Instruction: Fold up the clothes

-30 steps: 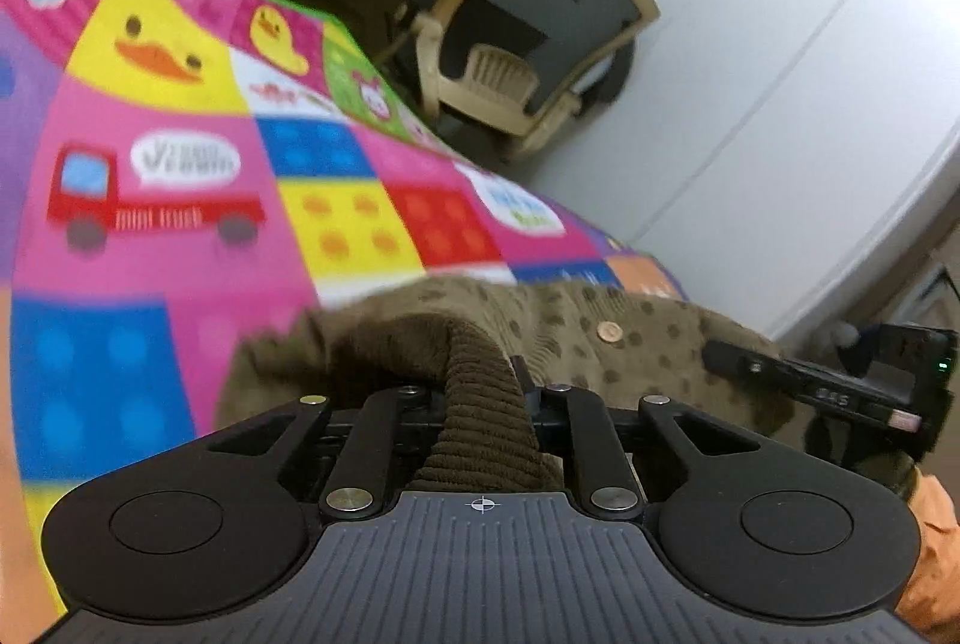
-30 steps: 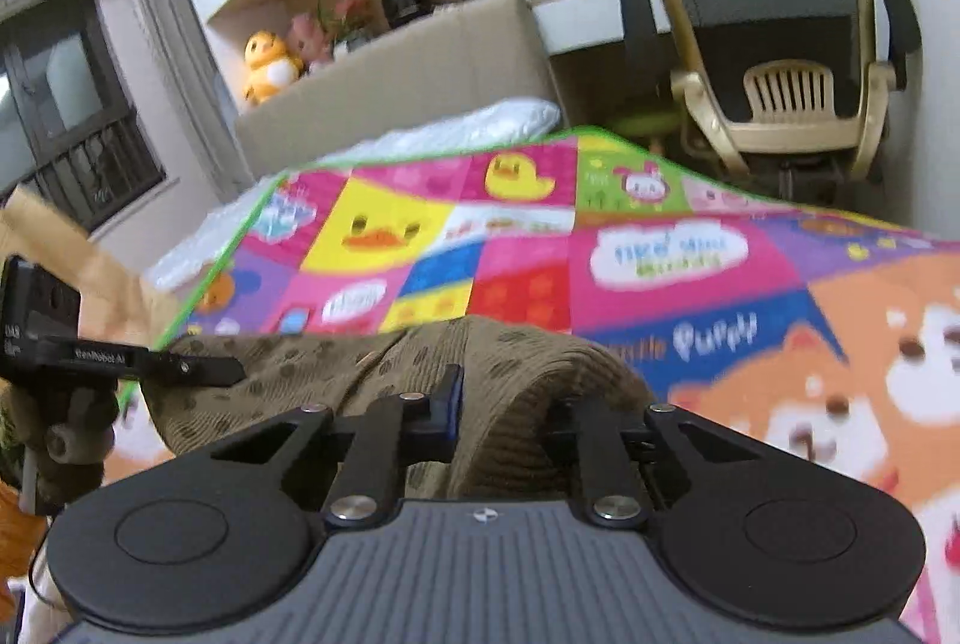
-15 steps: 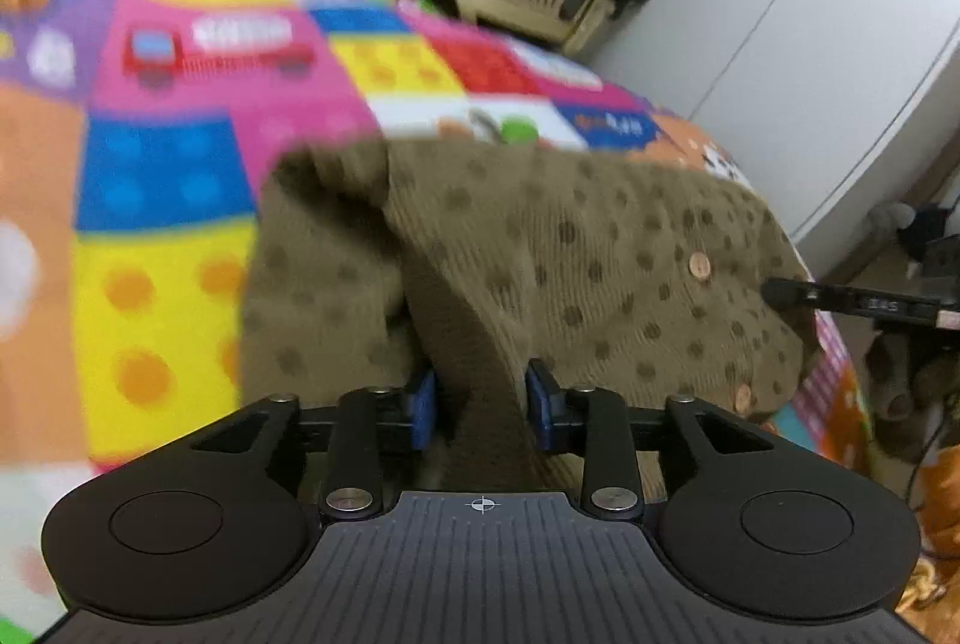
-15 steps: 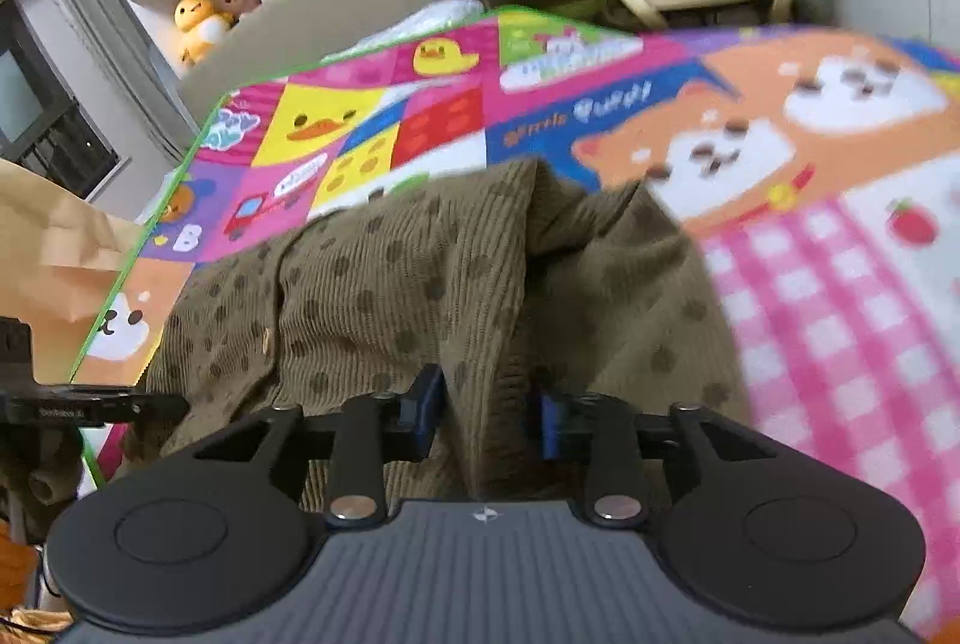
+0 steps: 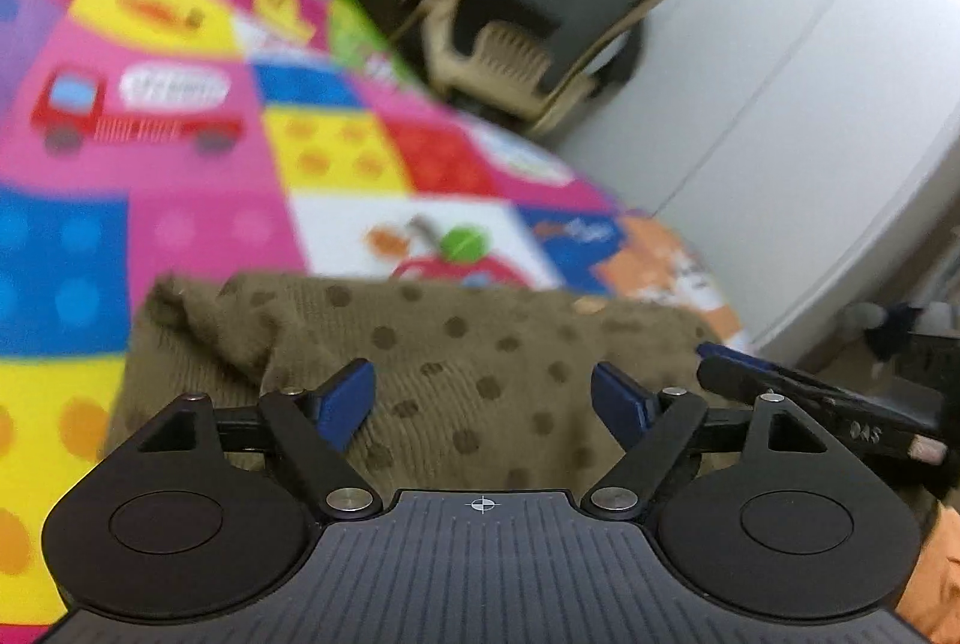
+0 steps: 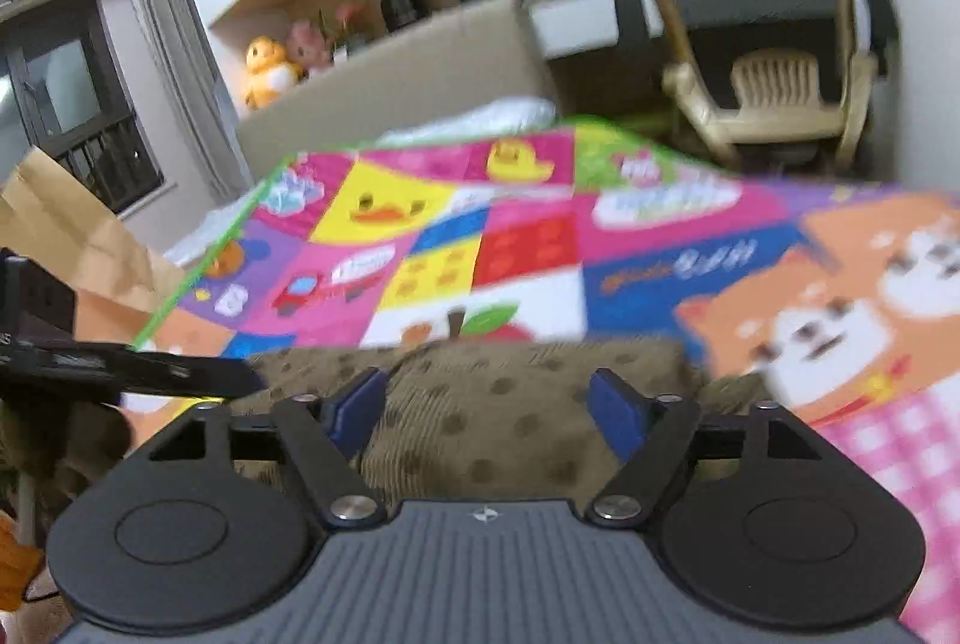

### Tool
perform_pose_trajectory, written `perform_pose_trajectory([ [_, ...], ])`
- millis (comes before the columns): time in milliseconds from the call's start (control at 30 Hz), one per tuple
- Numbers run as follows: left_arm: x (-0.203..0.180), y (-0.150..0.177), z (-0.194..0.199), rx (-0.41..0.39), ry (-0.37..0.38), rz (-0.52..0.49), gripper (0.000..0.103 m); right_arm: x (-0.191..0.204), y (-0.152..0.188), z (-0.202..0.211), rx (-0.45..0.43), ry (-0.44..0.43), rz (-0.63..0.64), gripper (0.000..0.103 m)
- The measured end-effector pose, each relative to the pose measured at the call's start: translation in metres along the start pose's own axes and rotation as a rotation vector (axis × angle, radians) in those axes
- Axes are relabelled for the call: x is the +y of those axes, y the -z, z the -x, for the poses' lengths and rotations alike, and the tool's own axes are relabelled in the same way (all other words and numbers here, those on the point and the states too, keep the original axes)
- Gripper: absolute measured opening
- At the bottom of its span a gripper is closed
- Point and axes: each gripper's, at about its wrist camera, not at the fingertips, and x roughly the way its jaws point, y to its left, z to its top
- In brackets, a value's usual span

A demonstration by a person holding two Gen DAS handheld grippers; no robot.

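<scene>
1. Change since half a second ago: both tools were clenched on a raised ridge of cloth; both now stand released, blue pads spread wide with nothing between them, and the cloth has dropped flat.
2. Left tool (image 5: 483, 398): released, jaws apart, hovering just above the near edge of the garment. Whether the pads touch the cloth cannot be told.
3. Right tool (image 6: 486, 407): released likewise, jaws apart over the same near edge. Its black finger shows at the right margin of the left wrist view, so the two tools sit side by side, near each other.
4. Olive-brown dotted corduroy garment (image 5: 420, 344): lies on the play mat directly ahead of and under both tools, in a folded heap. Long axis runs crosswise to the fingers, left to right. A loose rumpled corner sits at its left end, nearer the left tool.
5. Judgement: one fold appears laid down; the next grasp likely falls on an end of the crosswise length, the left tool being closer to the rumpled corner.
6. Multicoloured cartoon-patch play mat (image 6: 528, 248): spread beneath the garment, running away from the tools.
7. Beige-framed black office chair (image 6: 774, 62): beyond the mat's far edge, blurred.
</scene>
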Motion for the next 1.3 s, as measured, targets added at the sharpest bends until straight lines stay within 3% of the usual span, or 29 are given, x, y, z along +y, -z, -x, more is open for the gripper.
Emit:
perform_pose_trajectory([
  [100, 0.007, 0.007, -0.005, -0.013, 0.02, 0.002, 0.094, 0.005, 0.01, -0.024, 0.055, 0.011, 0.007, 0.084],
  [167, 0.009, 0.011, -0.004, -0.028, 0.035, -0.012, 0.095, 0.009, 0.016, -0.028, 0.061, 0.015, 0.028, 0.093],
  [300, 0.008, 0.018, -0.003, -0.06, 0.048, -0.051, 0.098, 0.007, 0.01, -0.01, 0.038, -0.003, 0.025, 0.099],
  [367, 0.006, 0.022, -0.003, -0.084, 0.049, -0.076, 0.099, 0.003, 0.003, 0.007, -0.018, 0.044, 0.053, 0.103],
  [467, 0.001, 0.027, -0.004, -0.104, 0.039, -0.117, 0.102, -0.007, -0.008, 0.024, -0.084, 0.229, 0.171, 0.103],
  [533, -0.002, 0.03, -0.005, -0.114, 0.03, -0.146, 0.102, -0.014, -0.01, 0.023, -0.08, 0.36, 0.277, 0.103],
  [700, -0.003, 0.033, -0.005, -0.126, 0.027, -0.167, 0.103, -0.021, 0.004, -0.019, 0.04, 0.462, 0.607, 0.103],
  [867, -0.002, 0.034, -0.004, -0.131, 0.023, -0.17, 0.103, -0.001, -0.005, -0.042, 0.009, 0.387, 0.733, 0.103],
  [967, -0.002, 0.034, -0.003, -0.134, 0.024, -0.168, 0.103, -0.011, -0.017, -0.057, -0.011, 0.48, 0.685, 0.103],
  [1067, 0.0, 0.035, -0.003, -0.137, 0.03, -0.163, 0.103, -0.037, -0.03, -0.064, -0.055, 0.714, 0.568, 0.103],
  [1167, 0.002, 0.034, -0.002, -0.14, 0.041, -0.153, 0.103, -0.069, -0.043, -0.042, -0.072, 0.762, 0.35, 0.103],
  [1200, 0.003, 0.034, -0.002, -0.141, 0.045, -0.149, 0.103, -0.076, -0.046, -0.034, -0.072, 0.744, 0.283, 0.103],
  [1300, 0.006, 0.033, -0.001, -0.145, 0.059, -0.134, 0.103, -0.075, -0.04, -0.005, -0.038, 0.469, 0.129, 0.103],
])
